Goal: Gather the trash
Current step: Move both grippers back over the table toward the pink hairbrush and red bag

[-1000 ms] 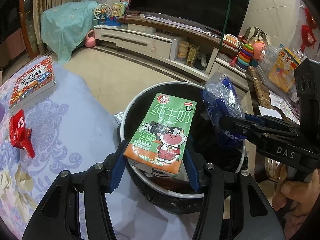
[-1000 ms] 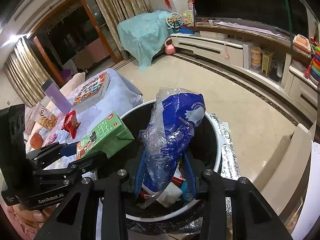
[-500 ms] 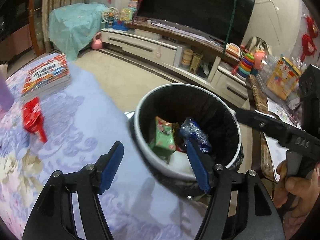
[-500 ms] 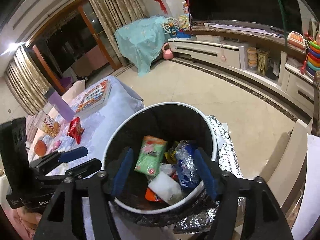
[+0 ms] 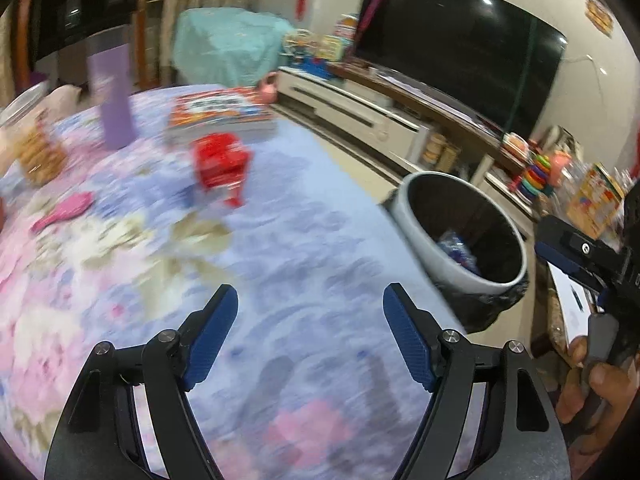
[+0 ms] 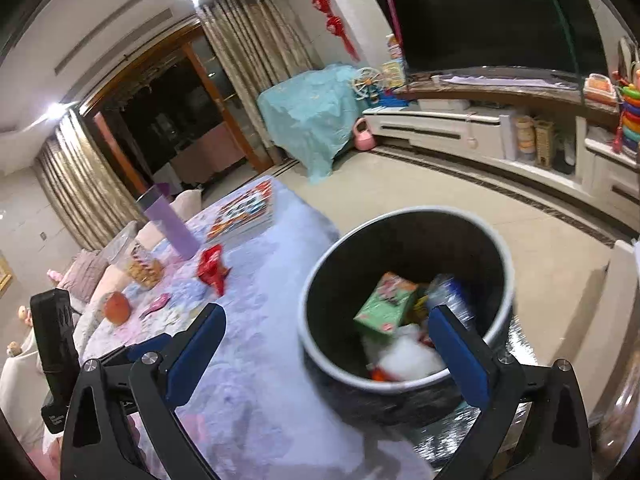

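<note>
The white-rimmed trash bin [image 6: 496, 256] with a black liner stands beside the table; the green milk carton [image 6: 386, 306] and the blue plastic bag [image 6: 448, 288] lie inside it. The bin also shows in the left wrist view [image 5: 416, 216]. A crumpled red wrapper [image 5: 219, 166] lies on the floral tablecloth, also in the right wrist view [image 6: 212, 266]. My left gripper [image 5: 310, 334] is open and empty above the table. My right gripper [image 6: 326, 344] is open and empty, over the bin's near edge.
On the table [image 5: 312, 240] are a stack of books [image 5: 218, 114], a purple bottle [image 5: 114, 100], a snack jar [image 5: 32, 140], a pink flat item [image 5: 64, 210] and an orange fruit [image 6: 116, 307]. A TV cabinet [image 6: 460, 128] runs along the far wall.
Both grippers opened and dropped the milk carton and blue bag into the bin. The left gripper then swung left over the table toward the red wrapper; the right pulled back.
</note>
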Tool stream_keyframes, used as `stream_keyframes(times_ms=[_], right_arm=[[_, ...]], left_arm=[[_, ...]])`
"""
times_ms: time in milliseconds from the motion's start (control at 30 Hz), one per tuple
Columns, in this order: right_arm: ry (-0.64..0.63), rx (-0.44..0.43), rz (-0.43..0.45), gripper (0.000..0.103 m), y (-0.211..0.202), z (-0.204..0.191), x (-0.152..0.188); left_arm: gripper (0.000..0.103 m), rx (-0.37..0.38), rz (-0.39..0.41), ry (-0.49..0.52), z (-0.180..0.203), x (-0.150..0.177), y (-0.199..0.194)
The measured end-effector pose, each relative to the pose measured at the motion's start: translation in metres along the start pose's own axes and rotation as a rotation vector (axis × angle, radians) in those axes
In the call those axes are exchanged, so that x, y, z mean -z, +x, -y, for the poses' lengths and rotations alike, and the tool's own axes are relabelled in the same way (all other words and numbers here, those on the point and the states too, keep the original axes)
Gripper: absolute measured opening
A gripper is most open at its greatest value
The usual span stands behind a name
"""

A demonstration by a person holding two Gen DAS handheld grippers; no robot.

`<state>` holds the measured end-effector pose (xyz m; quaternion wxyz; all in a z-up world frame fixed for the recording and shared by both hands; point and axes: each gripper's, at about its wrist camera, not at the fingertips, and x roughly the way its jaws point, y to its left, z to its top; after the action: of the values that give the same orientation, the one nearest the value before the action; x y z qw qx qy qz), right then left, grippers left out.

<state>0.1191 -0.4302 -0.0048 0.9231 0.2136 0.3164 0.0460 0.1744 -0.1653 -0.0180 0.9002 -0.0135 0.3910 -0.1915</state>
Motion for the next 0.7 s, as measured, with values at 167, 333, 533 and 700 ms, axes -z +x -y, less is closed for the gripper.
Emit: stream_keyframes(times_ms=[167, 333, 533, 700], right_arm=[[-0.031, -0.039, -0.031, 0.102, 0.014, -0.03, 0.016], [-0.056, -0.089, -0.084, 0.102, 0.033, -0.063, 0.035], [-0.079, -0.123, -0.13, 0.102, 0.049, -0.094, 0.052], [-0.12, -0.13, -0.146, 0.102, 0.061, -0.116, 0.061]], left_arm=[[0.078, -0.053, 0.018, -0.065, -0.036, 0.014, -0.018], [0.078, -0.102, 0.019, -0.115, -0.072, 0.027, -0.03], [0.078, -0.142, 0.02, -0.151, -0.104, 0.041, -0.042], [0.078, -0.168, 0.021, -0.161, -0.124, 0.046, -0.047]])
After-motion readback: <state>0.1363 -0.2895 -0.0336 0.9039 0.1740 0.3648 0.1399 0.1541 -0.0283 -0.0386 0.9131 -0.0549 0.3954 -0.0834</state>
